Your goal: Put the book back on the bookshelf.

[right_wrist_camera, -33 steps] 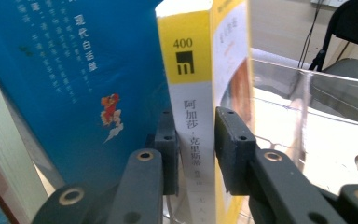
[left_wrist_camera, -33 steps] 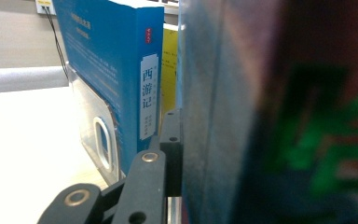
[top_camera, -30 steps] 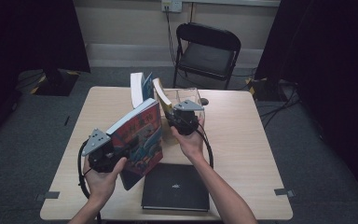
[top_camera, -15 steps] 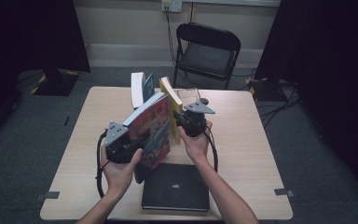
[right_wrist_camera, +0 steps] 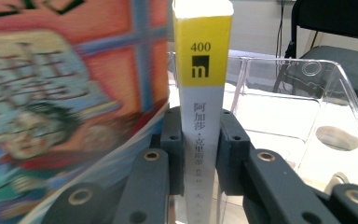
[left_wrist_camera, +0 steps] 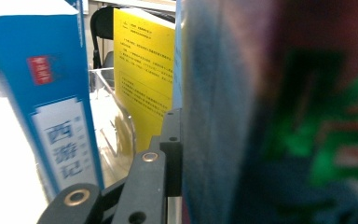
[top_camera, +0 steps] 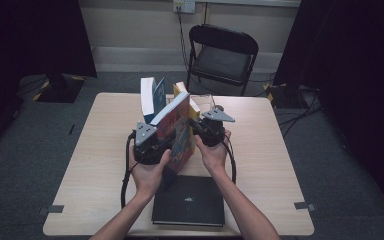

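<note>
Fingers of the right gripper [right_wrist_camera: 200, 154] are pinched on the spine of the yellow-and-white book [right_wrist_camera: 201, 93], which stands upright at the near edge of the clear plastic holder [right_wrist_camera: 307, 93]. Fingers of the left gripper [top_camera: 156, 144] are clamped on the colourful illustrated book [top_camera: 177, 131], which is raised nearly upright and just beside the yellow-and-white book, on its left.

A blue-spined book [left_wrist_camera: 51, 102] stands upright farther left, with a gap between it and the yellow-and-white one. A black notebook [top_camera: 189, 200] lies flat on the table [top_camera: 280, 150] near the person.

Assessment: the step in hand appears to be shelving the colourful book into the upright row while the right gripper steadies its neighbour. The next move calls for setting its lower edge squarely on the table, closing it against the yellow-and-white book, and releasing only once it stands unaided. Risk: a toppled row.
</note>
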